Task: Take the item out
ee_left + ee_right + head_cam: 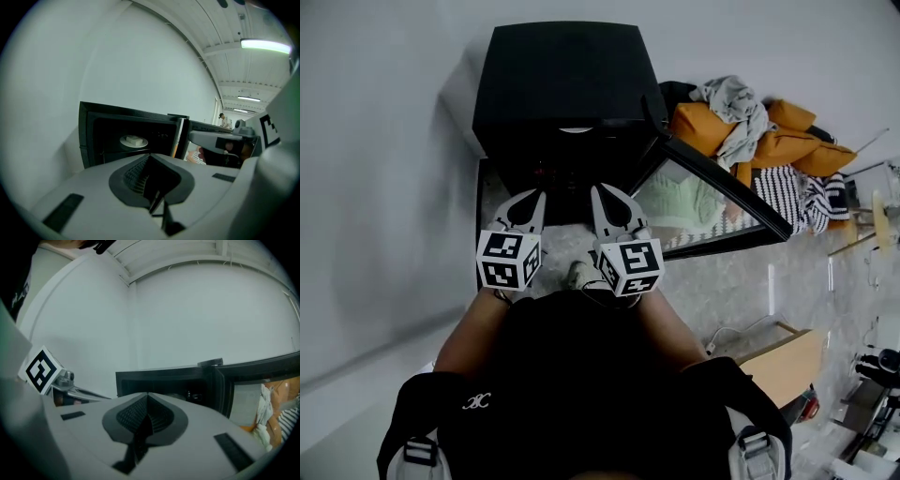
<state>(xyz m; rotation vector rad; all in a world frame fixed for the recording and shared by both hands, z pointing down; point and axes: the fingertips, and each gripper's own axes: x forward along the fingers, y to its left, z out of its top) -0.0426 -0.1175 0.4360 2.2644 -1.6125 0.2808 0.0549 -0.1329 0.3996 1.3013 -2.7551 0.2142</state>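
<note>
So right up close, the left gripper [532, 199] and the right gripper [604, 195] sit side by side, both with jaws fully closed on nothing, pads pressed together and empty in their own views. Just ahead of the tips is the open mouth of the black microwave [558, 84]. From the left gripper view, the plate [133, 141] sits inside the cavity, ahead of and a bit left of the left jaws, with the white block [135, 139] lying on it. That's the thing to take out, I reckon, and neither gripper is touching it yet. The door [712, 202] is swung out to the right of the right jaws, and past it there's a pile of cushions and clothes [750, 127]. What worries me: go in with the jaws shut and you'd just shove the plate back or knock the block off. Pinching only the rim could tip the plate so the block slides. The right gripper could also clip the door edge.
</note>
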